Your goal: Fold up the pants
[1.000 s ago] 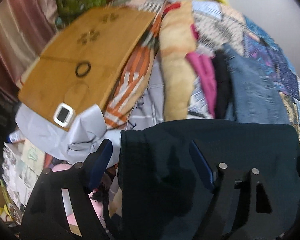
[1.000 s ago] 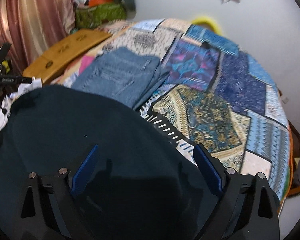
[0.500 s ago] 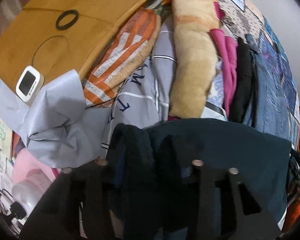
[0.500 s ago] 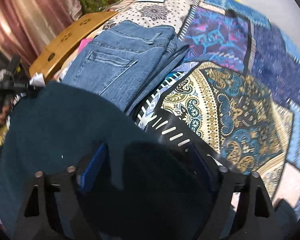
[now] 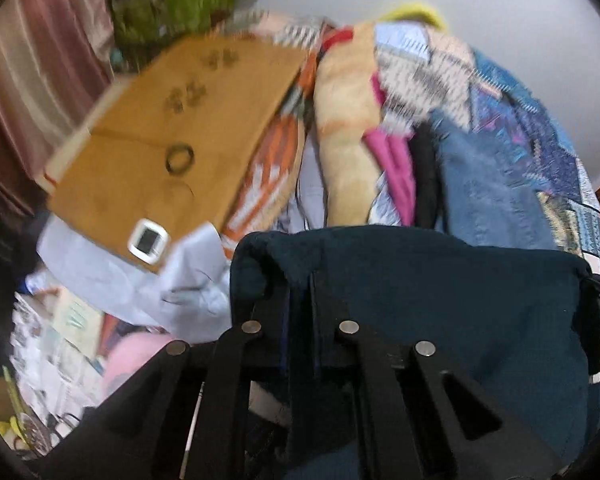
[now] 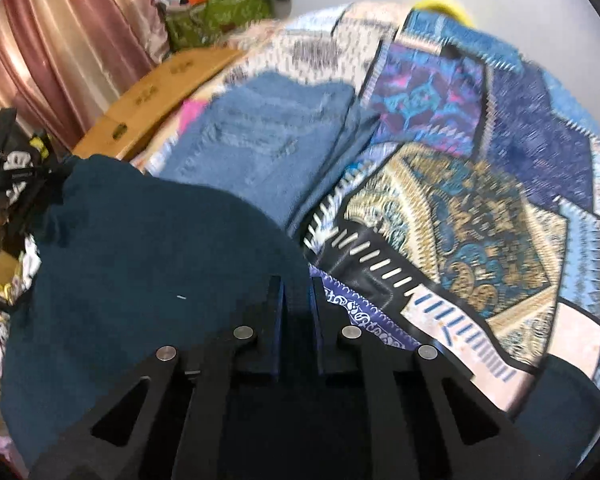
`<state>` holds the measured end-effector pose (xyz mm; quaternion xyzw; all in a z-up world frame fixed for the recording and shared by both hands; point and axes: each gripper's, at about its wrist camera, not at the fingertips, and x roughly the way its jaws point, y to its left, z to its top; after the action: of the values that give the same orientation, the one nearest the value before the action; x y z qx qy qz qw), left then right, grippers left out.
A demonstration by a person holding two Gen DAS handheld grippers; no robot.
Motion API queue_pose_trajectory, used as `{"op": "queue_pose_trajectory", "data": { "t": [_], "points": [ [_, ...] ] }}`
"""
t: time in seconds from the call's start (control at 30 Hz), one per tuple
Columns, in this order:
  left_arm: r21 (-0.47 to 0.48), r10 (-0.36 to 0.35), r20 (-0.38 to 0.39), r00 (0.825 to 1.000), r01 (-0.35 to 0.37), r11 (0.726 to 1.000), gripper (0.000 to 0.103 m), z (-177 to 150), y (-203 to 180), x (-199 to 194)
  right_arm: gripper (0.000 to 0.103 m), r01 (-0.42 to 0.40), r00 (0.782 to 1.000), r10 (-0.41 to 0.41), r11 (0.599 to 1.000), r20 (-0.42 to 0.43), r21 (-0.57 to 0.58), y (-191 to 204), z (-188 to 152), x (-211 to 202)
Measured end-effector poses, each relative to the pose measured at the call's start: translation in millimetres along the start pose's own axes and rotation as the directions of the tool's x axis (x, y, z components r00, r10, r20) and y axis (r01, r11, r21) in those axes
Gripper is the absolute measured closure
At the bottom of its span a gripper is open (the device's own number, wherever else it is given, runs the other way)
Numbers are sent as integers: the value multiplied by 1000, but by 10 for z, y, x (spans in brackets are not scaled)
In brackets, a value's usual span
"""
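Dark teal pants [image 5: 440,292] hang stretched between my two grippers above the bed. My left gripper [image 5: 300,280] is shut on the pants' left edge, with cloth bunched around its fingers. My right gripper [image 6: 296,284] is shut on the pants' right edge; the pants [image 6: 140,280] spread to its left. The lower part of the pants is hidden below both views.
A patchwork quilt [image 6: 480,200] covers the bed. Folded blue jeans [image 6: 268,148] lie on it beside pink and black clothes [image 5: 396,168] and a beige cushion [image 5: 344,140]. A wooden lap table [image 5: 172,140] rests at the left edge. Curtains [image 6: 60,60] and clutter stand beyond.
Both grippers closed on the pants' edges and lifted them; the views tilted up from the bed after dipping down.
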<state>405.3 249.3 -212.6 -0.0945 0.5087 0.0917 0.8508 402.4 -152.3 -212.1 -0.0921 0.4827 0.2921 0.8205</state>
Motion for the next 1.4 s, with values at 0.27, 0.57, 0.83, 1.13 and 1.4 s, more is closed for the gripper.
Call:
{"op": "queue_pose_trajectory", "data": {
  "t": [0.27,0.57,0.83,1.13,1.4],
  "points": [
    [54,18,146,989,-26,998,96,-288,-114,-832,93,24,993,-19,999,119,-38,466,-287,-775],
    [44,34,228,973,-45,998,96,-890,-35,-1452,93,23,981,-13,998,192,-53,903,-838,-1326],
    [-10,24,189,982,-23,1000,96,-1372,177,-1523,93,16,981,-7,999,196,-43,1181,-1305,-1411],
    [-40,29,95,995,-25,999,95,-2019,300,-1248,93,27,986,-21,999,164,-36,1407,-1815,-1249],
    [-10,65,21,998,-64,998,93,-2417,267,-1106,91,1,984,-6,1000,178,28,1443,-2064,-1224]
  ]
}}
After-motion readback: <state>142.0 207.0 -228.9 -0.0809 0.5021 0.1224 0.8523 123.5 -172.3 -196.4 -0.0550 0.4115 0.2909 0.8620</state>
